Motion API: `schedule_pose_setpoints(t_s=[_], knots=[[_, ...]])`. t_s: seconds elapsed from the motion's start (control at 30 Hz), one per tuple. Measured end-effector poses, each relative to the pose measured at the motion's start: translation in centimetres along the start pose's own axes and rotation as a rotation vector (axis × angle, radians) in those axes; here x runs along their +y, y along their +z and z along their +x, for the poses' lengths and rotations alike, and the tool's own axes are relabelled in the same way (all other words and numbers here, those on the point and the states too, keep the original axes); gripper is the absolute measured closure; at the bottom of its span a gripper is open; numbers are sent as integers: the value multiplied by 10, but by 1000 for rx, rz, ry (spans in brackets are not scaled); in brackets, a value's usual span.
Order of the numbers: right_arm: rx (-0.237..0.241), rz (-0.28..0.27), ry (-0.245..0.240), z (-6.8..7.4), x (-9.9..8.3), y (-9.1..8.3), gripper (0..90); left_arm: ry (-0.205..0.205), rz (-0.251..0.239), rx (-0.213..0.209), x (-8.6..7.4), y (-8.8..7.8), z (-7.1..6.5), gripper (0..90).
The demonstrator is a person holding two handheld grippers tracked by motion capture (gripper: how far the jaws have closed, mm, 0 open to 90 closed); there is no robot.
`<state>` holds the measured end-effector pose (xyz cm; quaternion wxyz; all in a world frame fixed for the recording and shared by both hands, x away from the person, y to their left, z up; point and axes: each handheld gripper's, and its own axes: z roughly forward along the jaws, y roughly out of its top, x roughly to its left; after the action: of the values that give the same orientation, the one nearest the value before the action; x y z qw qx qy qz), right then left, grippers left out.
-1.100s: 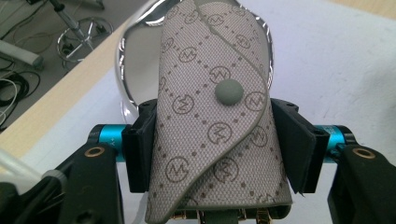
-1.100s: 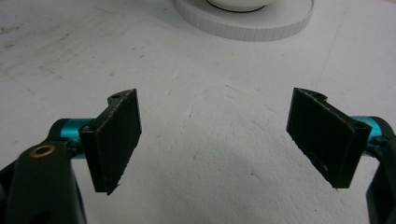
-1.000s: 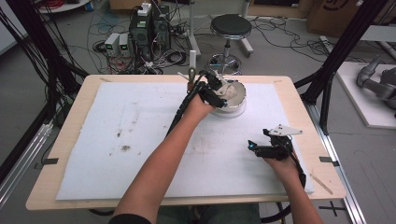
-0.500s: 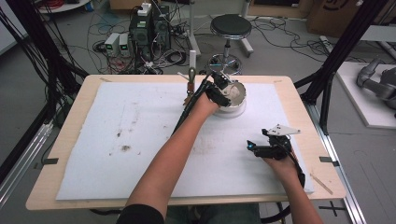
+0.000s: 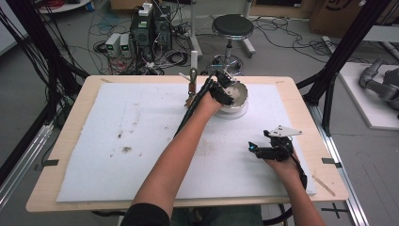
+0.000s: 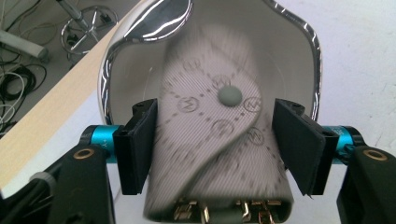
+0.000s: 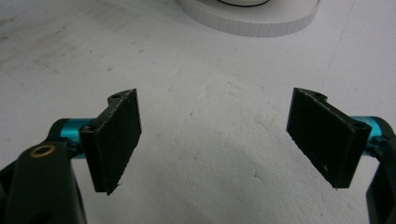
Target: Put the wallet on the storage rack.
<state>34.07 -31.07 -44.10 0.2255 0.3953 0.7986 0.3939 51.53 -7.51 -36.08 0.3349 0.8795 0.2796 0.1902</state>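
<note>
One table (image 5: 61, 155) carries one white mat (image 5: 117, 141), and on the mat's far side one white round base (image 5: 235, 112) supports one shiny metal bowl (image 5: 237, 92). One grey patterned pouch (image 6: 210, 140) lies in the bowl, its lower end between the jaws of the left gripper (image 6: 215, 144). Two grippers are present. The left gripper (image 5: 225, 84) is over the bowl at the far edge of the table; its jaws have just been opening, and the pads now stand slightly apart from the pouch on both sides, so the pouch is not clamped. The right gripper (image 5: 258, 149) is held over bare mat near the table's right side, well apart from the bowl, its jaws spread wide with nothing between them. The high view shows the whole table, both forearms and the floor; there the left hand covers part of the bowl. The left gripper view shows the pouch's printed pattern, one round snap (image 6: 229, 95) and gold metal fittings at its lower edge. The right gripper (image 7: 215, 144) view shows the mat's scuffed surface and the ribbed rim of the base (image 7: 252, 21). Beyond the table stand one round stool (image 5: 231, 26) and electronic boxes among cables (image 5: 146, 28).
</note>
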Motion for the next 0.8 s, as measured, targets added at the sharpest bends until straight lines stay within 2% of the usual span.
schedule_pose_setpoints(t_s=[0.07,0.13,0.3,0.6,0.8], knots=[[2,-1,2,0,0,0,181,0,-24,16,2,-4,0,306],[2,-2,2,0,0,0,181,-4,-40,14,3,-8,1,303],[-1,0,-2,0,0,0,181,7,-38,4,-1,-19,1,273],[1,-4,3,1,0,-1,181,-2,-55,-28,-28,-48,0,253],[-1,-15,-5,2,2,-4,181,9,-95,-44,-48,-78,-3,245]])
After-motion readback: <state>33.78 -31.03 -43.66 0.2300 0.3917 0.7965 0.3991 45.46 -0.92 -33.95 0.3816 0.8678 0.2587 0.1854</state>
